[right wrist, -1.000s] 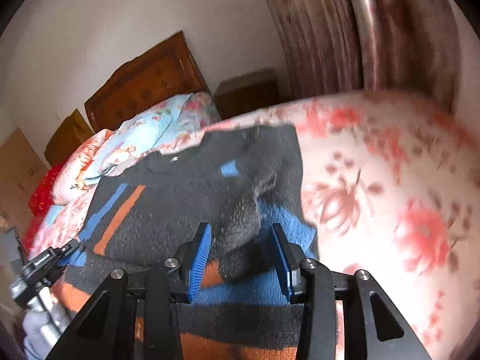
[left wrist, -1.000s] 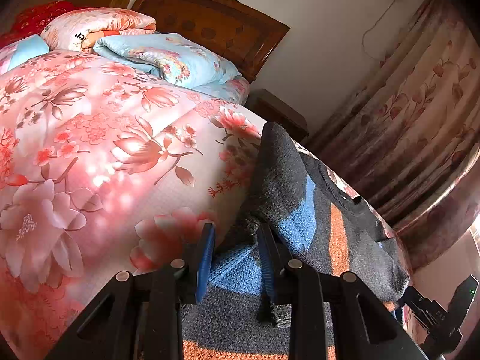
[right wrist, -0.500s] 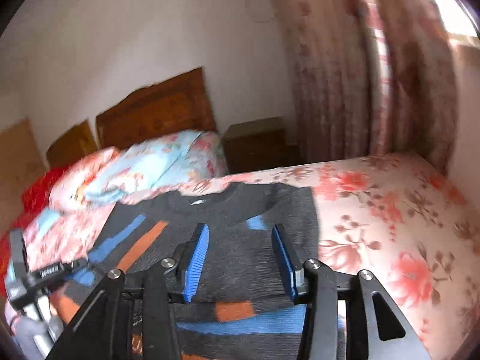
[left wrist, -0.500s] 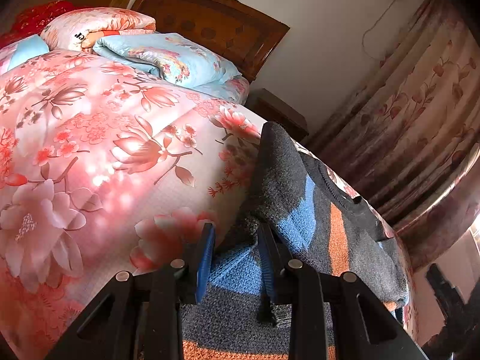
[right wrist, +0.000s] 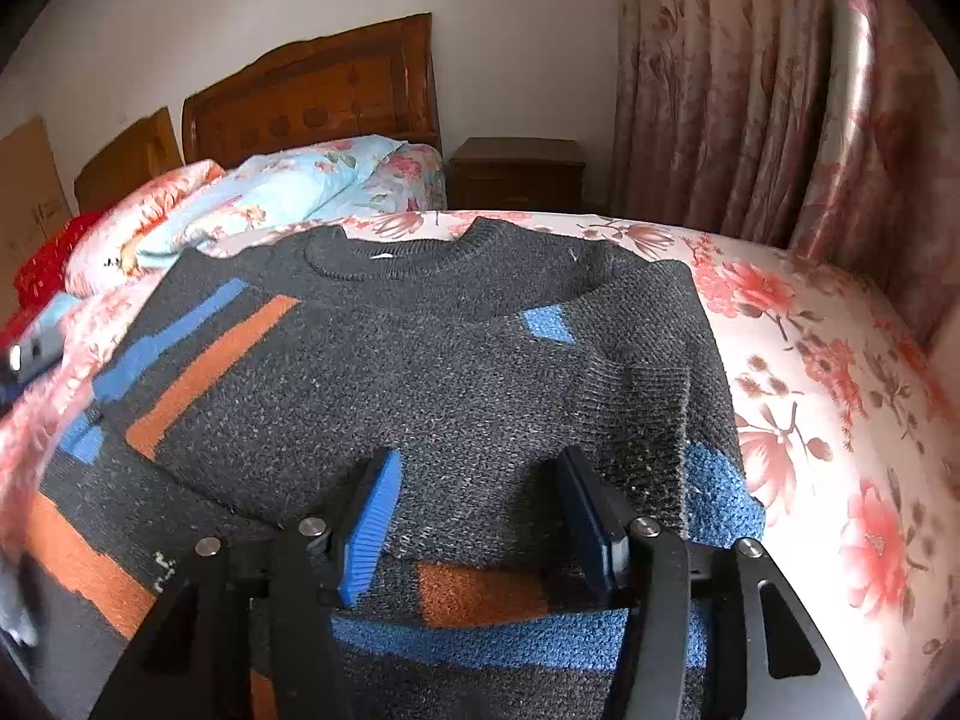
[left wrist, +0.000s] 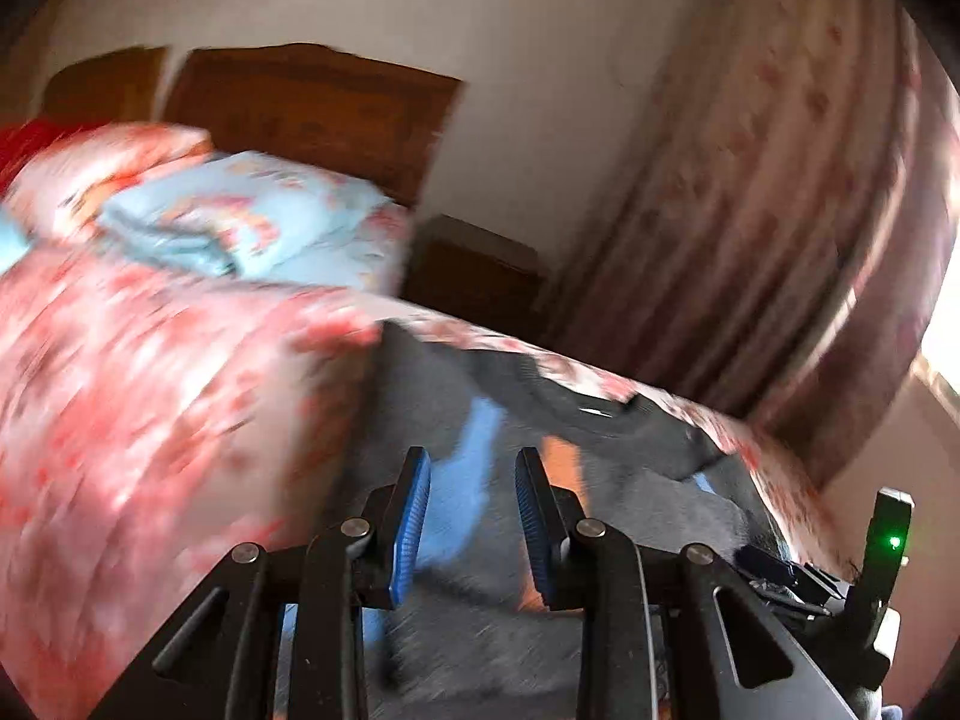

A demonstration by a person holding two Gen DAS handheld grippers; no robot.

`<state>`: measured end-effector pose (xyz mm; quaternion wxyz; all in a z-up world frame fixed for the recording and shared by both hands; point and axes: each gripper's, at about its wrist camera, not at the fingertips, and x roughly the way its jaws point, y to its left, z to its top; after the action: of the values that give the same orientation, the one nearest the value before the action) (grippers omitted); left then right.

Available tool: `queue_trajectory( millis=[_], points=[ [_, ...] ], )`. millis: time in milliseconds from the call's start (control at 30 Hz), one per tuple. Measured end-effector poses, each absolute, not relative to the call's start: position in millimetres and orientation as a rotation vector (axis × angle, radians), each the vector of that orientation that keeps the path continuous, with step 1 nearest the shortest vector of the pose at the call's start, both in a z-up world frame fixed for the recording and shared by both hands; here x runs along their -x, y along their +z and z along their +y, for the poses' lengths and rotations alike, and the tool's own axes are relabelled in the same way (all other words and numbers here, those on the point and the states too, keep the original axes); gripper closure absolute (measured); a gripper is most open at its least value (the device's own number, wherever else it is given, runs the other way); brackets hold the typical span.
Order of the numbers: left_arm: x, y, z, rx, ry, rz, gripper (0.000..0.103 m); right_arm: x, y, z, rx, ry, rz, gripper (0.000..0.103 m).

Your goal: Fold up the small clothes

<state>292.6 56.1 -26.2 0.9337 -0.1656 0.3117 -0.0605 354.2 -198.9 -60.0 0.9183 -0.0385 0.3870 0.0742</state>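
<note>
The sweater (right wrist: 420, 372) lay flat near the bed's (right wrist: 840, 360) foot edge, collar toward the headboard (right wrist: 312, 96), both sleeves folded in across the front. Your right tool (right wrist: 474, 516) hung above it with jaws apart and empty; your left tool (left wrist: 474, 510) was narrower, with nothing visibly pinched. For the next fold, you needed both hem corners gripped evenly, lifted together and laid toward the collar.

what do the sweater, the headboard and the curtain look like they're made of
Sweater: looks like a thick wool or acrylic knit, matte and fuzzy, with ribbing at the collar and cuff. Headboard: carved wood with a glossy reddish-brown varnish. Curtain: a smooth woven fabric, possibly satin or polyester, judging by the sheen along its folds.
</note>
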Motion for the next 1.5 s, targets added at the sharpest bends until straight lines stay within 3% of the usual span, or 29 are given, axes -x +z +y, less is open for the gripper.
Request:
queue_trajectory(
  millis=[167,267,500,633,900,1133,1267,1333,1433,1500],
  points=[
    [-354.5,-63.8,54.7,0.391,-0.067,0.848,0.075,-362.9,-64.5,-209.0,0.031,0.173,0.793,0.000],
    [-353.1,-77.0,66.2,0.459,-0.081,0.834,0.075,-344.2,-51.5,-207.9,0.033,0.171,0.792,0.000],
    [-379.4,-40.1,101.0,0.537,-0.056,0.764,0.075,-341.9,-49.9,-209.7,0.025,0.174,0.792,0.000],
    [-427.4,-72.4,108.9,0.507,-0.001,0.928,0.077,-340.3,-49.0,-210.5,0.025,0.175,0.791,0.000],
    [-421.7,-56.8,126.3,0.543,0.026,0.839,0.076,-338.8,-48.4,-211.1,0.019,0.180,0.791,0.000],
    [-426.4,-66.1,130.2,0.534,0.135,0.947,0.073,-338.2,-48.2,-211.4,0.016,0.181,0.791,0.000],
    [-391.7,-34.1,89.9,0.446,0.104,0.807,0.074,-338.1,-48.0,-210.9,0.017,0.180,0.792,0.000],
    [-371.1,-21.6,51.3,0.316,0.049,0.743,0.070,-338.2,-47.7,-210.7,0.017,0.179,0.792,0.000],
    [-352.1,-22.8,-3.6,0.085,-0.014,0.708,0.044,-338.4,-47.8,-210.9,0.017,0.179,0.792,0.000],
    [-349.0,-34.1,-26.4,-0.063,-0.001,0.709,0.040,-338.3,-47.9,-210.8,0.017,0.180,0.792,0.000]
  ],
)
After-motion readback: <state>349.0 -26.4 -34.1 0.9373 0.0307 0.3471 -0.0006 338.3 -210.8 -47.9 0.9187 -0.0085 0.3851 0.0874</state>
